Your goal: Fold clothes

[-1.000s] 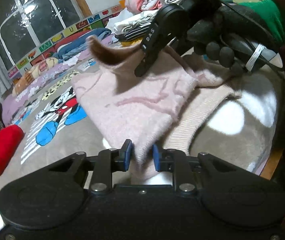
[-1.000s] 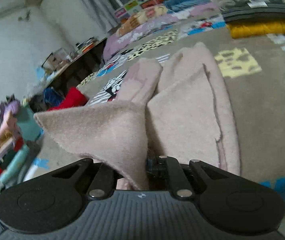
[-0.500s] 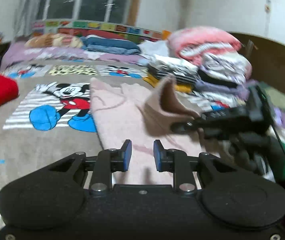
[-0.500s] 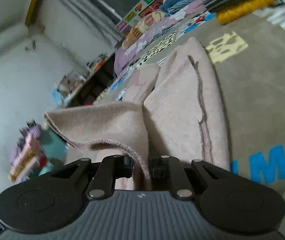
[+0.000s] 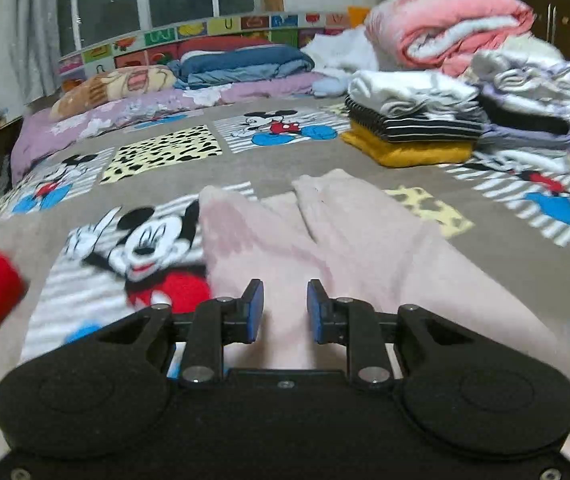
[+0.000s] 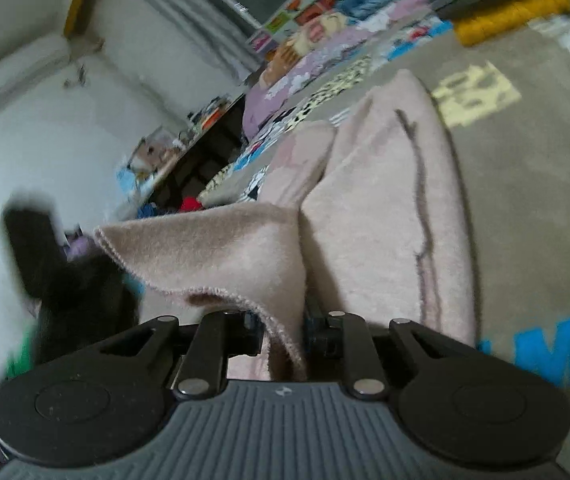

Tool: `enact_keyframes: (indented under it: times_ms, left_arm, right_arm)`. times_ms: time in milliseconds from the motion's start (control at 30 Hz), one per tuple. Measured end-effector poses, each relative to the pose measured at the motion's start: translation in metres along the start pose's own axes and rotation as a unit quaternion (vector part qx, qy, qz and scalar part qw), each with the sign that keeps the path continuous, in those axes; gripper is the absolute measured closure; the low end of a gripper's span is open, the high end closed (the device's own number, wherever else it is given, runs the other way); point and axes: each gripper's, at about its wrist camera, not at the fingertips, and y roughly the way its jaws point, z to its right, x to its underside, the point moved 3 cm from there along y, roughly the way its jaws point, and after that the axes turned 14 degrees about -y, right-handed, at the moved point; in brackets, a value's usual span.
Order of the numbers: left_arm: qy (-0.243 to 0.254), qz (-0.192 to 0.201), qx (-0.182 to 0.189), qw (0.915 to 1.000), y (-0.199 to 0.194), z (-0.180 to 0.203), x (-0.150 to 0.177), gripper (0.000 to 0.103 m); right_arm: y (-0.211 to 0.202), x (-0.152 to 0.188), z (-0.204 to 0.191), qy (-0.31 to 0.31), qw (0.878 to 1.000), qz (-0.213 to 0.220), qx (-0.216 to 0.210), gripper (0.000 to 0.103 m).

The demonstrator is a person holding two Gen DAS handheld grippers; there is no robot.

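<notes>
Pink sweater (image 5: 349, 240) lies on the bed (image 5: 285, 160), long axis toward 12 o'clock. Right tool (image 6: 283, 332) grips its near corner; left tool (image 5: 281, 308) hangs released above it.

Two handheld grippers, one empty and one clamped on cloth.

The left gripper (image 5: 281, 306) points forward and slightly down, its blue-padded fingers (image 5: 253, 308) parted with a clear gap and nothing between them. The right gripper (image 6: 283, 330) has its fingers closed on a fold of pink garment (image 6: 245, 248), which rises between them and drapes to their left.
</notes>
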Motion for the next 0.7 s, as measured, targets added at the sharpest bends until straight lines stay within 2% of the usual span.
enact_keyframes:
  times_ms: [100, 167, 200, 233, 333, 367, 400, 467, 533, 700]
  left_arm:
    - [0.007, -0.021, -0.011, 0.9997, 0.035, -0.003, -0.015, 0.082]
    - [-0.025, -0.064, -0.024, 0.9974, 0.067, -0.019, -0.017, 0.082]
    - [-0.034, -0.091, -0.023, 0.995, 0.082, -0.024, -0.015, 0.082]
    - [-0.032, -0.099, -0.014, 0.9945, 0.089, -0.027, -0.014, 0.082]
    - [-0.053, -0.074, 0.011, 0.9958, 0.083, -0.037, -0.029, 0.082]
    - [-0.066, -0.064, 0.013, 0.9957, 0.083, -0.042, -0.032, 0.082]
    - [-0.078, -0.065, 0.011, 0.9947, 0.088, -0.047, -0.033, 0.082]
    - [-0.104, -0.07, 0.006, 0.9921, 0.099, -0.056, -0.034, 0.082]
    - [-0.084, -0.091, 0.003, 0.9923, 0.116, -0.047, -0.03, 0.082]
    - [-0.061, -0.092, 0.002, 0.9939, 0.127, -0.039, -0.032, 0.082]
  right_arm:
    - [0.002, -0.003, -0.003, -0.007, 1.0, 0.004, -0.005, 0.081]
    - [0.004, -0.003, -0.001, -0.004, 1.0, -0.002, -0.005, 0.081]
    - [0.005, -0.002, -0.001, -0.004, 1.0, -0.007, -0.006, 0.081]
    - [0.006, -0.001, -0.001, -0.005, 1.0, -0.012, -0.007, 0.082]
    - [0.007, 0.001, -0.004, -0.011, 1.0, -0.02, -0.012, 0.082]
    - [0.007, 0.001, -0.005, -0.012, 1.0, -0.021, -0.012, 0.085]
    - [0.006, 0.002, -0.006, -0.014, 1.0, -0.022, -0.013, 0.089]
    - [0.005, 0.002, -0.009, -0.019, 1.0, -0.02, -0.013, 0.091]
    - [0.002, 0.002, -0.014, -0.028, 0.999, -0.016, -0.018, 0.092]
    - [-0.005, 0.001, -0.028, -0.04, 0.998, -0.015, -0.04, 0.094]
